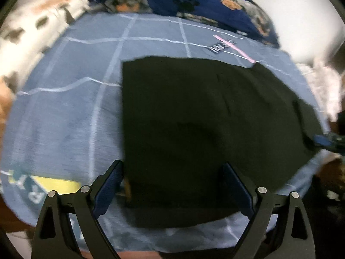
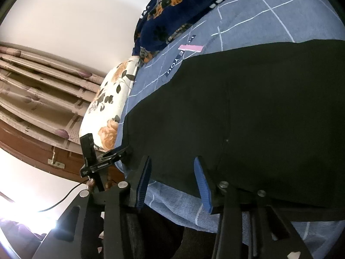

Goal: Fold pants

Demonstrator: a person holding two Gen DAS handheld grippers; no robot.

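Black pants (image 1: pixel 194 129) lie flat in a folded rectangle on a blue checked bedsheet (image 1: pixel 64 112). My left gripper (image 1: pixel 172 170) is open, its blue-padded fingers spread over the near edge of the pants, holding nothing. In the right wrist view the pants (image 2: pixel 248 108) fill the right side. My right gripper (image 2: pixel 172 166) is open, its fingers hovering over the pants' near corner, with nothing between them. The right gripper shows faintly at the right edge of the left wrist view (image 1: pixel 325 140).
A dark blue floral blanket (image 1: pixel 194 2) is heaped at the far side of the bed. A white floral pillow (image 2: pixel 107 108) lies beside it. A pink strip (image 2: pixel 190 48) lies on the sheet. Curtains (image 2: pixel 36 99) and a wall stand beyond the bed.
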